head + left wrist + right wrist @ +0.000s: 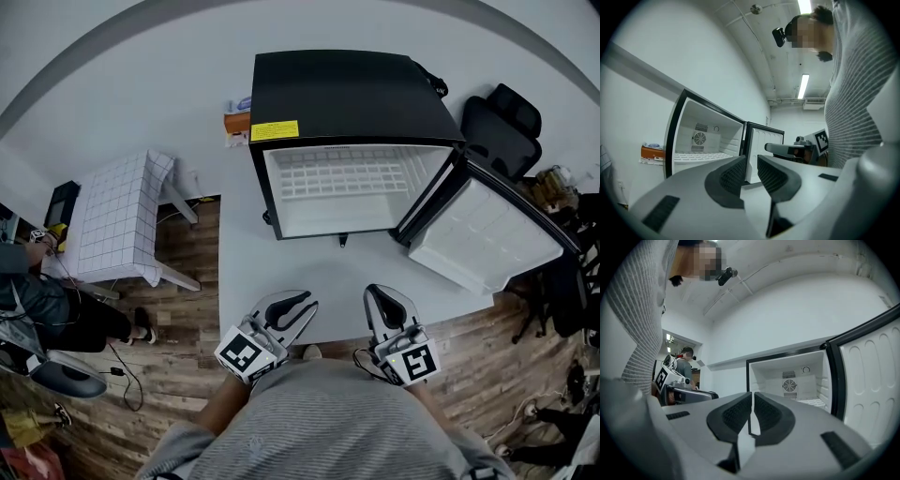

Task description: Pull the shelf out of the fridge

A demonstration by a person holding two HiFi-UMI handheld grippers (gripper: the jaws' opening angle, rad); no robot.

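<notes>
A small black fridge (pixel 347 94) stands on a white mat (pixel 272 272) with its door (pixel 483 234) swung open to the right. Its white slatted shelf (pixel 342 176) lies inside, across the middle of the cavity. Both grippers are held level close to my body, well short of the fridge and touching nothing. My left gripper (pixel 302 302) is open, its jaws a little apart with nothing between them (pixel 751 171). My right gripper (pixel 377 292) is shut and empty (pixel 753 411). The shelf (pixel 696 156) also shows in the left gripper view, and its edge (pixel 813 402) shows in the right gripper view.
A white grid-patterned table (pixel 117 216) stands at the left with a seated person (pixel 37 300) beyond it. An orange box (pixel 236 120) sits by the fridge's left rear corner. A black chair (pixel 502 127) stands behind the open door. Wooden floor surrounds the mat.
</notes>
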